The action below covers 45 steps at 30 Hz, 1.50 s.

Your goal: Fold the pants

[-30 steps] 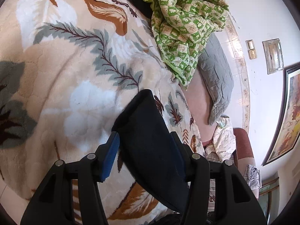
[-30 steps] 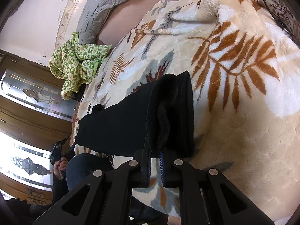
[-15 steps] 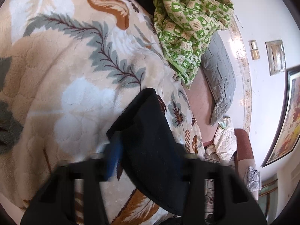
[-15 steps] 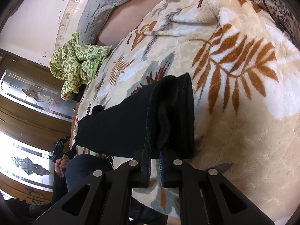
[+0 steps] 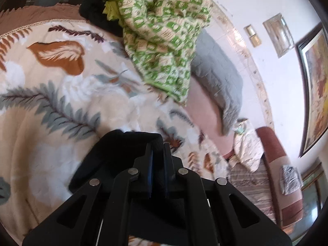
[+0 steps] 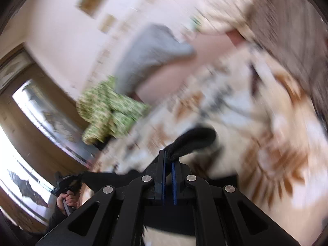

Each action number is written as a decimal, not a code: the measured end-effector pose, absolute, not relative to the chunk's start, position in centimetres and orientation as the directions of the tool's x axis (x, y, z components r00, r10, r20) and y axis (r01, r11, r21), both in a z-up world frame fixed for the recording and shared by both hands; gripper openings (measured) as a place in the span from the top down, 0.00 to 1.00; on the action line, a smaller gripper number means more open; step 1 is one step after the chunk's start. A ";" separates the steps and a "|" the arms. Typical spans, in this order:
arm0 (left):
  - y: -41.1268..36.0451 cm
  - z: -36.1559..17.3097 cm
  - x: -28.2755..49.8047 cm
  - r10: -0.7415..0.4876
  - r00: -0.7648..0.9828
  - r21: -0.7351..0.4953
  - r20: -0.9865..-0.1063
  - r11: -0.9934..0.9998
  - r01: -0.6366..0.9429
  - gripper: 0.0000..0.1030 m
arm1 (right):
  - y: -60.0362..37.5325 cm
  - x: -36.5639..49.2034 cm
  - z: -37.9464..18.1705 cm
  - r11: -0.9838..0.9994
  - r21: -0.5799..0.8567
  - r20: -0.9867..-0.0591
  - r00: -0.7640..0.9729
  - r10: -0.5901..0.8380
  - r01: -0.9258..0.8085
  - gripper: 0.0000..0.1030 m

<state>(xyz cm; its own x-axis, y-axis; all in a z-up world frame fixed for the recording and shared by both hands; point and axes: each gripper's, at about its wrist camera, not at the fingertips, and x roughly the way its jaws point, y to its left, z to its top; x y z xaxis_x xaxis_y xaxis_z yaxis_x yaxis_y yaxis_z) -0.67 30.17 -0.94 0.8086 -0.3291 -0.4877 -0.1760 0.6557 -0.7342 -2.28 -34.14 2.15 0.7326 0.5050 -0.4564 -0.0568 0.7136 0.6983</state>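
Note:
The black pants (image 5: 114, 153) lie on a cream blanket with a leaf print (image 5: 51, 94) that covers the bed. My left gripper (image 5: 156, 149) is shut on one edge of the pants, and the cloth bunches up around its fingers. In the blurred right wrist view my right gripper (image 6: 168, 157) is shut on a thick fold of the same black pants (image 6: 194, 141), lifted off the leaf-print blanket (image 6: 276, 143). The rest of the garment hangs below both grippers, out of sight.
A green and white patterned cloth (image 5: 164, 37) is heaped at the far side of the bed, beside a grey pillow (image 5: 219, 78). A framed picture (image 5: 315, 90) hangs on the white wall. A person's hand (image 6: 67, 201) on the other gripper's handle shows low on the left.
My left gripper closed on the edge of the pants and rose with it. My right gripper, shut all along, lifted its fold, and its view swung up toward the wall.

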 end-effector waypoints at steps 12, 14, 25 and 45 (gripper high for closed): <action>32.2 -7.9 -3.2 -0.338 0.744 -0.744 -0.576 0.593 -0.307 0.94 | -34.5 -3.9 -2.4 0.709 0.705 -0.603 0.547 0.581 0.024 0.96; 32.3 -7.5 -3.5 -0.342 0.752 -0.757 -0.563 0.579 -0.302 0.95 | -34.5 -4.1 -2.0 0.703 0.711 -0.594 0.550 0.587 0.018 0.96; 32.7 -7.5 -4.6 -0.326 0.761 -0.756 -0.560 0.577 -0.310 0.95 | -34.8 -4.7 -3.0 0.713 0.699 -0.637 0.510 0.578 0.064 0.97; 35.8 -4.8 -6.2 -0.043 0.802 -0.599 -0.595 0.689 -0.408 0.77 | -37.6 -5.8 -0.6 0.822 0.513 -0.715 0.653 0.250 0.247 0.71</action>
<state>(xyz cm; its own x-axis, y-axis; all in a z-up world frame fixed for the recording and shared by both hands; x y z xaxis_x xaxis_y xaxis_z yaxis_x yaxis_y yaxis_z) -6.19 35.77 -4.78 0.8023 -0.0427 -0.5954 -0.4078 0.6892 -0.5989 -5.77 -37.63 -0.59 0.6532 0.2502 -0.7147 0.2469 0.8219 0.5134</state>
